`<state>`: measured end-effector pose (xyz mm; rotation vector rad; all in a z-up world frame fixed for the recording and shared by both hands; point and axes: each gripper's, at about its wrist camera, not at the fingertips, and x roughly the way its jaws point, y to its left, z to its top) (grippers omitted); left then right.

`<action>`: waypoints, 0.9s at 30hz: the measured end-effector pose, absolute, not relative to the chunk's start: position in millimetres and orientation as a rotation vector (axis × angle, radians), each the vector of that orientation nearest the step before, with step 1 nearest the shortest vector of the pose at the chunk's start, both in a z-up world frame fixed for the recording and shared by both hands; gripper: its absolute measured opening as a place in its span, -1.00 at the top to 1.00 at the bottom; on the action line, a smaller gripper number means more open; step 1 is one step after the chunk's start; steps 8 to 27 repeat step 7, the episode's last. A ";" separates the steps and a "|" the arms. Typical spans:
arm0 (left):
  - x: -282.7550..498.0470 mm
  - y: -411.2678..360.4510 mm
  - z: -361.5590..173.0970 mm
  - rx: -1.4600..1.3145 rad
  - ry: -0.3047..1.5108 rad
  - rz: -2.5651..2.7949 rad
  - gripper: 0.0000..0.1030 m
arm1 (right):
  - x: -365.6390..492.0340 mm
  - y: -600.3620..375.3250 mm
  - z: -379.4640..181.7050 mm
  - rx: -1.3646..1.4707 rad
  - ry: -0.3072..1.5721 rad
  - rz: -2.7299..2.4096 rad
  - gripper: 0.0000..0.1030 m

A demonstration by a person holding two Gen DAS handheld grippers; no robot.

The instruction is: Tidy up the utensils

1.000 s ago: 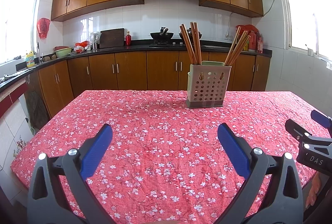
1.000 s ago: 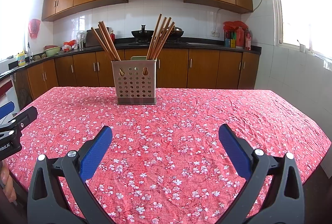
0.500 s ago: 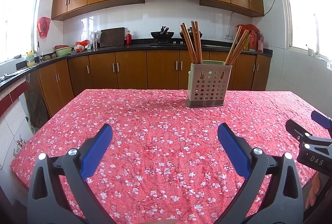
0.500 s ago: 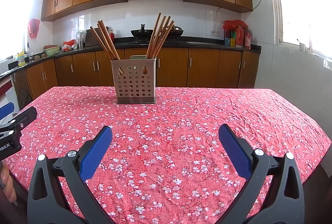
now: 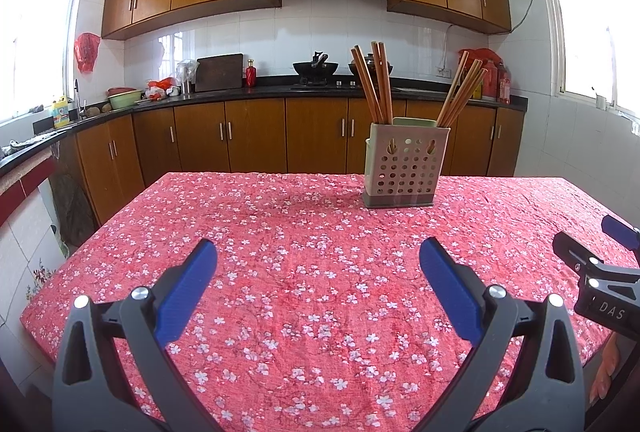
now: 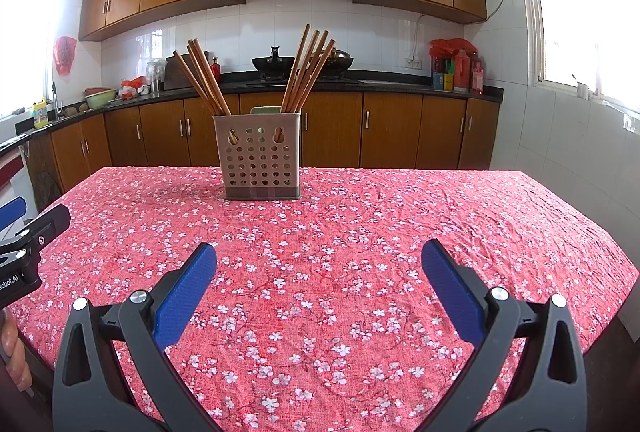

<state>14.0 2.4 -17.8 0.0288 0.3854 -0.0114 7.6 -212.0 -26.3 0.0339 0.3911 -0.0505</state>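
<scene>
From the left wrist, the left gripper (image 5: 316,264) gapes empty above the tabletop (image 5: 280,272); the chopstick holder (image 5: 404,168) stands toward the far edge. From the right wrist, the right gripper (image 6: 318,266) likewise hangs spread and empty, the holder (image 6: 260,158) with chopsticks (image 6: 306,70) upright near the far edge.

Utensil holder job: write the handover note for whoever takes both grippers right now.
Left gripper: open, empty, hovering over the near part of the tablecloth.
Right gripper: open, empty, hovering likewise.
Utensil holder: upright at the far middle of the table, two bundles of chopsticks standing in it, left bundle and right bundle, leaning apart.
Done: no loose utensils visible on the cloth.
Left: probably nothing to pick up; check the table parts outside both views.
</scene>
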 end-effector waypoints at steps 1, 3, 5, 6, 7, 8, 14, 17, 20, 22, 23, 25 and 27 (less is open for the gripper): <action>14.2 2.3 -18.0 0.028 0.387 -0.012 -0.92 | 7.5 -211.8 -26.4 0.034 0.391 -0.051 -0.97; 14.1 1.8 -17.7 0.027 0.390 -0.012 -0.92 | 7.6 -212.2 -26.2 0.034 0.391 -0.051 -0.97; 14.6 1.2 -17.0 0.026 0.392 -0.009 -0.92 | 7.8 -212.7 -26.0 0.034 0.391 -0.051 -0.97; 14.8 1.5 -16.5 0.024 0.392 -0.009 -0.92 | 7.3 -212.1 -26.4 0.034 0.391 -0.051 -0.97; 14.5 1.6 -16.2 0.023 0.392 -0.009 -0.92 | 7.9 -212.7 -26.4 0.035 0.391 -0.052 -0.97; 14.5 1.6 -16.2 0.023 0.392 -0.009 -0.92 | 7.9 -212.7 -26.4 0.035 0.391 -0.052 -0.97; 14.5 1.6 -16.2 0.023 0.392 -0.009 -0.92 | 7.9 -212.7 -26.4 0.035 0.391 -0.052 -0.97; 14.5 1.6 -16.2 0.023 0.392 -0.009 -0.92 | 7.9 -212.7 -26.4 0.035 0.391 -0.052 -0.97; 14.5 1.6 -16.2 0.023 0.392 -0.009 -0.92 | 7.9 -212.7 -26.4 0.035 0.391 -0.052 -0.97; 14.5 1.6 -16.2 0.023 0.392 -0.009 -0.92 | 7.9 -212.7 -26.4 0.035 0.391 -0.052 -0.97; 14.5 1.6 -16.2 0.023 0.392 -0.009 -0.92 | 7.9 -212.7 -26.4 0.035 0.391 -0.052 -0.97; 14.5 1.6 -16.2 0.023 0.392 -0.009 -0.92 | 7.9 -212.7 -26.4 0.035 0.391 -0.052 -0.97; 14.5 1.6 -16.2 0.023 0.392 -0.009 -0.92 | 7.9 -212.7 -26.4 0.035 0.391 -0.052 -0.97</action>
